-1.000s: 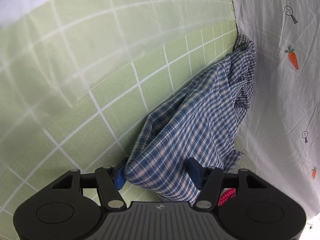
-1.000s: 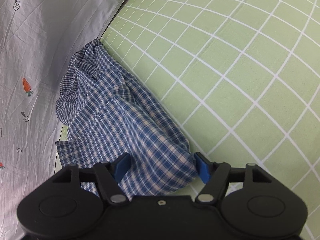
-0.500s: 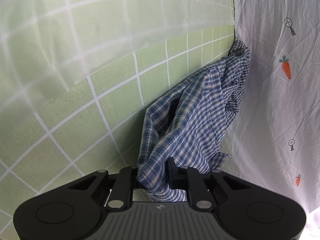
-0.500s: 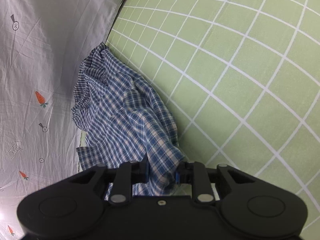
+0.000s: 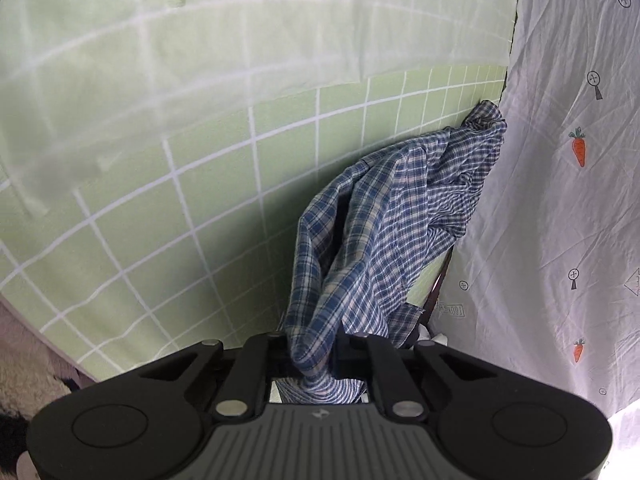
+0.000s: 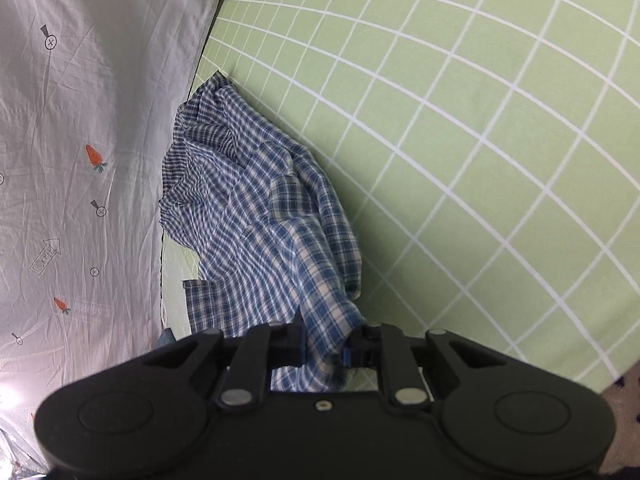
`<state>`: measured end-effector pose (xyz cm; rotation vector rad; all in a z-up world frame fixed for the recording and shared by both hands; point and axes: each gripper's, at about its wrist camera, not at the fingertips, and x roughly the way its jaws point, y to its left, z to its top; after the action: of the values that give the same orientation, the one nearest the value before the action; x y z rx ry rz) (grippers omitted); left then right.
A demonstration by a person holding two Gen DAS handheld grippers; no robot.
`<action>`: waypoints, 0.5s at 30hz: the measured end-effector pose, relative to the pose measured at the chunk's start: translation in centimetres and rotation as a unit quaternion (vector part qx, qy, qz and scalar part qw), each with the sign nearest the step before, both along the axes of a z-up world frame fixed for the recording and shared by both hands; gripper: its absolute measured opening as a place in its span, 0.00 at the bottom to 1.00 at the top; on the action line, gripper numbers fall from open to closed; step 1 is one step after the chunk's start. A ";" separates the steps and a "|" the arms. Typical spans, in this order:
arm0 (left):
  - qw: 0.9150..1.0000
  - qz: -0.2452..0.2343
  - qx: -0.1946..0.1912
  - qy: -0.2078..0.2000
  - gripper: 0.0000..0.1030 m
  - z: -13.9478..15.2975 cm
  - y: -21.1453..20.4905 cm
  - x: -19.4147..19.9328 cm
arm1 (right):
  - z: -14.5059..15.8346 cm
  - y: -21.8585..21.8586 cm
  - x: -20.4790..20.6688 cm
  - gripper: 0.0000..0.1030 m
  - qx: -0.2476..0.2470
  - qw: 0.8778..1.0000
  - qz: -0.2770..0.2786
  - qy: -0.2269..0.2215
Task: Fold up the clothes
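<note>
A blue-and-white plaid shirt [image 5: 384,216] lies crumpled on a green grid-patterned sheet [image 5: 200,220], bunched against a white carrot-print cloth. My left gripper [image 5: 312,344] pinches one gathered edge of it, and its jaws are still closing with the fabric pressed between them. In the right wrist view the same shirt [image 6: 260,232] stretches from the cloth's edge towards my right gripper [image 6: 326,340]. Its jaws are also closing, squeezing a fold of plaid between the blue pads. The held edges are lifted off the sheet [image 6: 480,160].
The white carrot-print cloth [image 5: 560,200] rises along the right of the left view, and it [image 6: 80,120] runs along the left of the right view. A hazy translucent layer [image 5: 160,60] covers the far green sheet. Pale carpet [image 5: 24,360] shows beyond the sheet's edge.
Both grippers went from open around the shirt's edge to clamped on it. They then pulled back, drawing the fabric along and lifting it off the sheet.
</note>
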<state>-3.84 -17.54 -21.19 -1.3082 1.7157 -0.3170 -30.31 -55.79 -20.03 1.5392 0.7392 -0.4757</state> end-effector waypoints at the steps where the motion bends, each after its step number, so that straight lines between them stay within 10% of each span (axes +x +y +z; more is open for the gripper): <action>1: 1.000 0.002 -0.001 0.003 0.10 0.2 0.0 0.0 | 0.0 0.3 -0.3 0.15 0.006 1.000 -0.003 0.000; 15: 0.996 0.056 -0.048 0.045 0.11 4.8 -2.1 1.8 | 2.7 -1.6 0.1 0.16 0.096 0.993 -0.052 -0.038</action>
<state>-2.04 -19.64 -16.36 -1.5027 1.7112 -0.2834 -30.18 -57.35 -17.33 1.7719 0.6637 -0.4307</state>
